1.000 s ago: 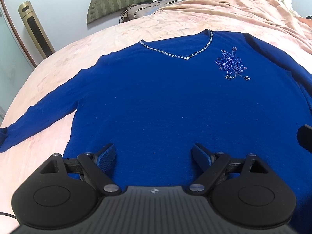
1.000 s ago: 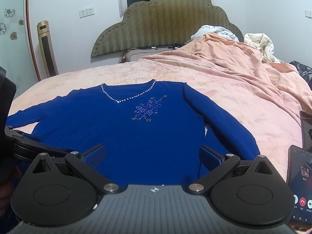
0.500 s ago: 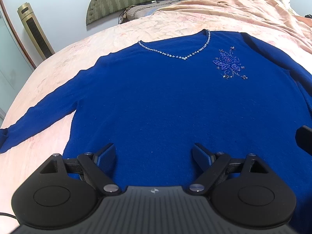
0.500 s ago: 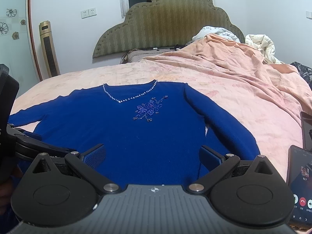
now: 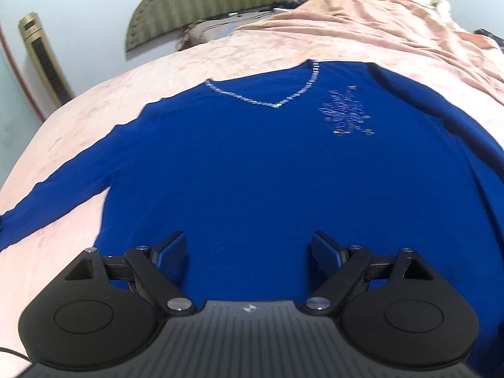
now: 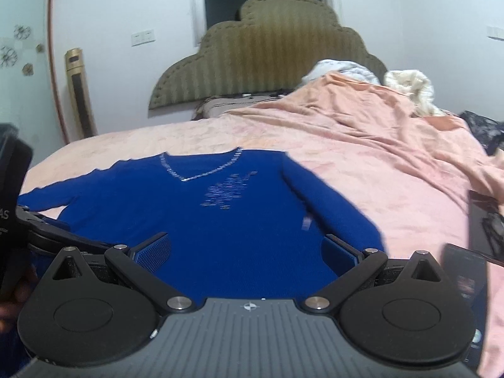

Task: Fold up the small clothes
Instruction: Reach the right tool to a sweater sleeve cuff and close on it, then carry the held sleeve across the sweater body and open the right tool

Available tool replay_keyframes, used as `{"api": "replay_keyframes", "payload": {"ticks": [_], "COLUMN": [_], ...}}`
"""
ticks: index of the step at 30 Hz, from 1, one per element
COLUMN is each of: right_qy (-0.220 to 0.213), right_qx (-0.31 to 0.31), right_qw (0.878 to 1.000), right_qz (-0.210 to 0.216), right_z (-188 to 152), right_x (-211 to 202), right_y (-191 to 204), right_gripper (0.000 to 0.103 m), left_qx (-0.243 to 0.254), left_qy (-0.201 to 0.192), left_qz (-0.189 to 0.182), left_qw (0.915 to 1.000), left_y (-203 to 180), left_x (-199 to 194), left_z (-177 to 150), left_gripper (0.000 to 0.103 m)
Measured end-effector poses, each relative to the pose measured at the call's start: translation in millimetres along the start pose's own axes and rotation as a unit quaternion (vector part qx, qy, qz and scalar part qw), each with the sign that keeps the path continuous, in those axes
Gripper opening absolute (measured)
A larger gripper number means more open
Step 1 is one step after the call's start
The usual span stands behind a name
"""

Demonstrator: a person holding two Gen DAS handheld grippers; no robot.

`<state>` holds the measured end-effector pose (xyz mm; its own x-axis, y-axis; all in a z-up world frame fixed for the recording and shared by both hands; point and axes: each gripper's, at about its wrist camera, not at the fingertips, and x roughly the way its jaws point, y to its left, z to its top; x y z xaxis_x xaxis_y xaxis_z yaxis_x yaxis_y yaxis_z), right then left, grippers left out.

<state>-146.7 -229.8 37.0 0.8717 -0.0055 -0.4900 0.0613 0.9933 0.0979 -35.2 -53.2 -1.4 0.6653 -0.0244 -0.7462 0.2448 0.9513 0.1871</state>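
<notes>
Claws (image 5: 249, 250) (image 6: 247, 250) agape above flat blue sweater (image 5: 267, 170).

My blue long-sleeved knit sweater (image 5: 252, 170) lies flat on the pink bed (image 6: 378, 157), neckline far; a black phone (image 6: 469, 286) lies to its right.

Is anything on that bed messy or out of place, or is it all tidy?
The blue sweater lies flat and spread out, nothing odd there. A phone with its screen lit sits on the bed near the sweater's right sleeve, and a peach blanket is heaped along the far side.
</notes>
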Motion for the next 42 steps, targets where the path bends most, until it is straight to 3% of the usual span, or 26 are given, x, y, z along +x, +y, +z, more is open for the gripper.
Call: {"api": "replay_keyframes", "payload": {"ticks": [4, 8, 13, 17, 19, 21, 22, 24, 26, 28, 31, 36, 39, 42], "right_qy": [0.009, 0.039, 0.061, 0.089, 0.105, 0.125, 0.126, 0.127, 0.133, 0.131, 0.09, -0.048, -0.116, -0.166], "right_qx": [0.009, -0.009, -0.106, -0.212, -0.256, -0.281, -0.285, -0.278, -0.269, -0.255, -0.215, -0.099, -0.005, 0.098], "right_qw": [1.0, 0.999, 0.992, 0.971, 0.959, 0.95, 0.949, 0.951, 0.952, 0.956, 0.971, 0.994, 0.992, 0.974], "right_qz": [-0.027, -0.026, 0.033, 0.067, 0.055, 0.045, 0.046, 0.052, 0.053, 0.059, 0.058, 0.006, -0.056, -0.116], "right_z": [-10.8, -29.1, -53.8, -75.6, -84.6, -91.0, -92.1, -93.4, -91.4, -87.0, -56.6, 48.5, 113.8, 150.7], "right_x": [-20.5, -39.3, -60.5, -64.8, -61.7, -58.5, -59.7, -66.5, -67.8, -70.8, -70.6, -59.0, -47.3, -48.0], "right_y": [-22.5, -34.4, -11.4, 17.0, 24.9, 28.2, 27.1, 25.1, 20.7, 15.3, -0.6, -71.7, -139.5, -211.5], "right_gripper": [0.099, 0.092, 0.09, 0.082, 0.074, 0.055, 0.054, 0.028, 0.01, 0.004, 0.004, 0.004, 0.004, 0.004], "left_qx": [0.018, 0.023, 0.029, 0.033, 0.033, 0.031, 0.03, 0.029, 0.031, 0.034, 0.034, 0.039, 0.031, 0.018], "left_qy": [0.002, 0.002, 0.008, 0.011, 0.011, 0.011, 0.011, 0.012, 0.013, 0.013, 0.015, 0.014, 0.012, 0.018], "left_qz": [-0.018, -0.023, -0.022, -0.017, -0.016, -0.015, -0.014, -0.014, -0.014, -0.014, -0.016, -0.005, 0.006, 0.022], "left_qw": [0.9997, 0.9995, 0.9993, 0.9992, 0.9993, 0.9993, 0.9994, 0.9994, 0.9993, 0.9992, 0.9992, 0.9991, 0.9994, 0.9994], "left_y": [-10.1, -15.8, -18.6, -20.4, -20.1, -19.3, -18.9, -19.2, -19.7, -19.7, -19.1, -14.6, -5.3, 7.2], "left_x": [-1.8, -1.2, 2.0, 3.6, 4.1, 4.4, 4.8, 5.9, 5.7, 5.4, 5.6, 5.1, 5.9, 11.7], "left_z": [0.4, 2.4, 1.8, 0.1, -0.3, -0.2, 0.1, 0.6, -0.2, -0.8, -1.2, 0.2, 1.7, 5.1], "left_gripper": [0.087, 0.087, 0.087, 0.087, 0.087, 0.087, 0.087, 0.087, 0.087, 0.087, 0.087, 0.087, 0.087, 0.087]}}
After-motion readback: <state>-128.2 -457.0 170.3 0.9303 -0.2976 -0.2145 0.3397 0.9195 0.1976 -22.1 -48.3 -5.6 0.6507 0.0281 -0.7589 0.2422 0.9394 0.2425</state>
